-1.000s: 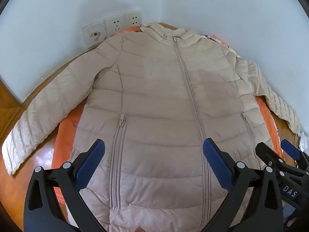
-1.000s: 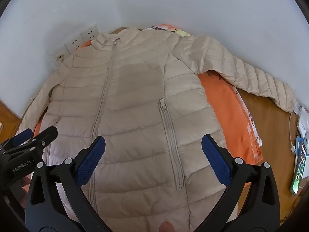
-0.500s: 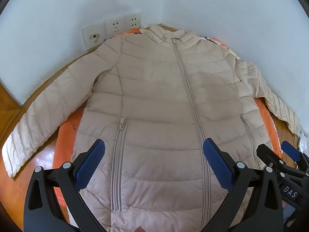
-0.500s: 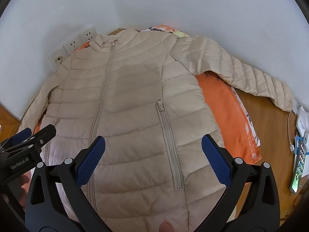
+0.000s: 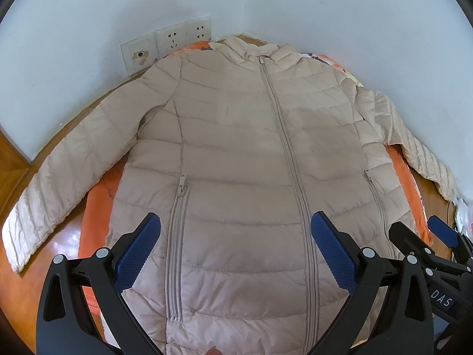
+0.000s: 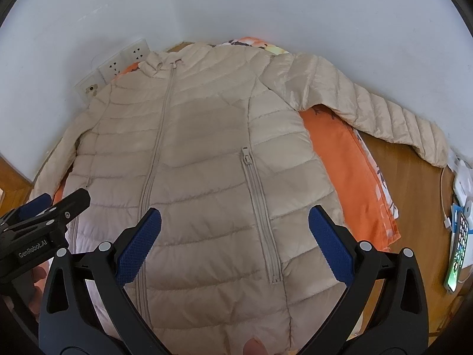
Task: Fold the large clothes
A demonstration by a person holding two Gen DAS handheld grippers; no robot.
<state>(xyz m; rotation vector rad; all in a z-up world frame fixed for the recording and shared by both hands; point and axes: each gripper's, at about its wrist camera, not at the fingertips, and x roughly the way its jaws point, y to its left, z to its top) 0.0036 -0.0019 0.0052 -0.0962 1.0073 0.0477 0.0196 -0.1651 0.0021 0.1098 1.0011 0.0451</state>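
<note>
A wooden desk [image 6: 414,171] fills the corner between two white walls, and on it an orange cloth [image 6: 340,153] lies spread beneath a beige quilted jacket [image 5: 242,159]. The jacket is the largest item on the desk: it lies flat, front up and zipped closed, with its collar towards the corner and its hem nearest the cameras. One sleeve [image 5: 74,159] runs off the cloth on the jacket's left side onto bare wood, and the other sleeve [image 6: 369,103] stretches out on the jacket's right side along the wall. Just beyond the jacket's collar, a row of wall sockets [image 5: 168,44] sits low on the wall. The left gripper [image 5: 235,251] hovers above the jacket's hem near the left pocket zip, its blue-padded jaws spread wide and holding nothing. The right gripper [image 6: 235,248] hangs over the hem by the right pocket zip, jaws likewise spread and empty. Well to the right of the jacket, a lit phone [image 6: 457,254] lies near the desk's edge beside a white cable [image 6: 443,195].
</note>
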